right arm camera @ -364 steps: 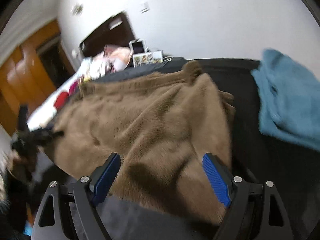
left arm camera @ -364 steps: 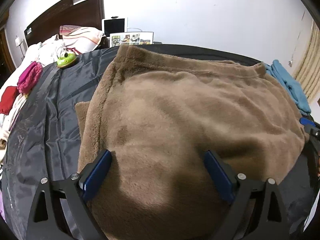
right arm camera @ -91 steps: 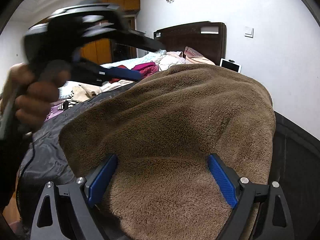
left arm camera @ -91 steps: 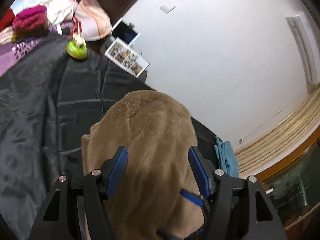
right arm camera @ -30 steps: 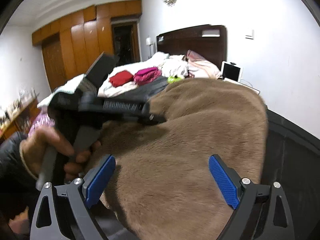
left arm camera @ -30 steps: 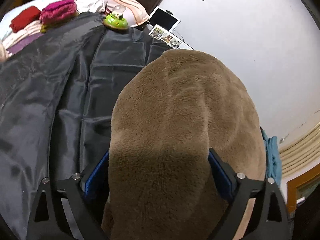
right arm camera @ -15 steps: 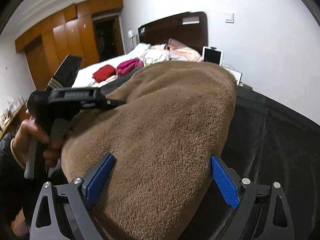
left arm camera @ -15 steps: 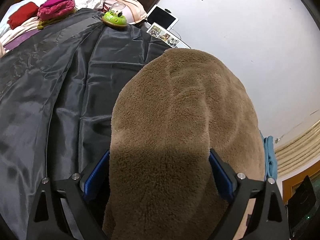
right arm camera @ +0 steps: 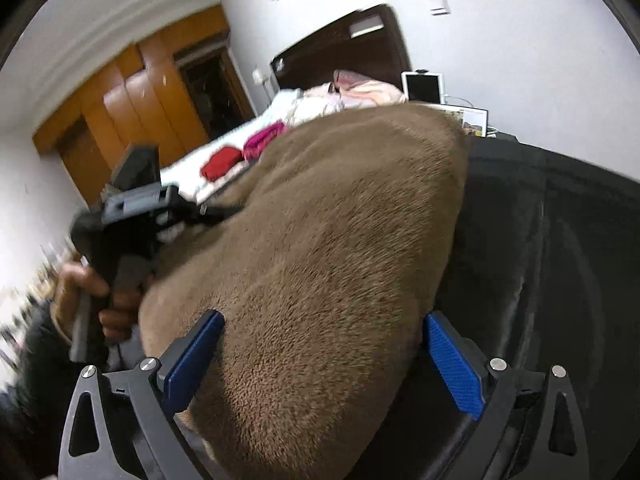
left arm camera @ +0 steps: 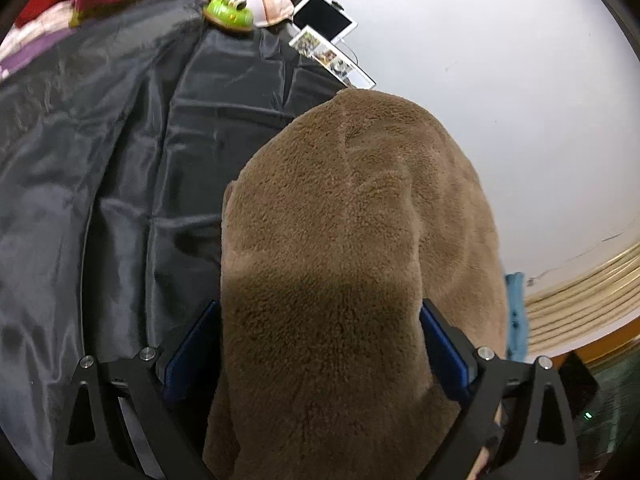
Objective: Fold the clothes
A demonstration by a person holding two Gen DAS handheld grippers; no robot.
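A: Brown fleece garment (left arm camera: 340, 240) fills centre and lower frame in both wrist views, draped between the fingers of each tool. Edges? Its far rounded edge sits upper centre, just short of the photo frame (left arm camera: 332, 58) in the left view. Bare black sheet (left arm camera: 120, 152) runs along the whole left side there; in the right view the sheet (right arm camera: 560, 240) is bare at frame right.

B: Tools?

A: Left gripper (left arm camera: 320, 344): blue pads wide apart, fleece bulging through the gap and covering the inner faces, nothing pinched. Right gripper (right arm camera: 324, 354): same, pads spread w/ fleece between. Left tool also shows mid-left in the right view, held by the person's hand (right arm camera: 104, 292), its nose against the fleece.

B: Room?

A: Bedroom. White wall at right, tablet (left arm camera: 324, 20) and green toy (left arm camera: 229, 16) top centre of left view, red and magenta clothes (right arm camera: 244, 148) on a bed w/ dark headboard (right arm camera: 340, 52), wooden wardrobe (right arm camera: 132, 96) upper left. Blue cloth (left arm camera: 516, 312) peeks out at right edge of fleece.

B: Fabric?

A: Plush, thick, mounded; a seam runs down its middle.
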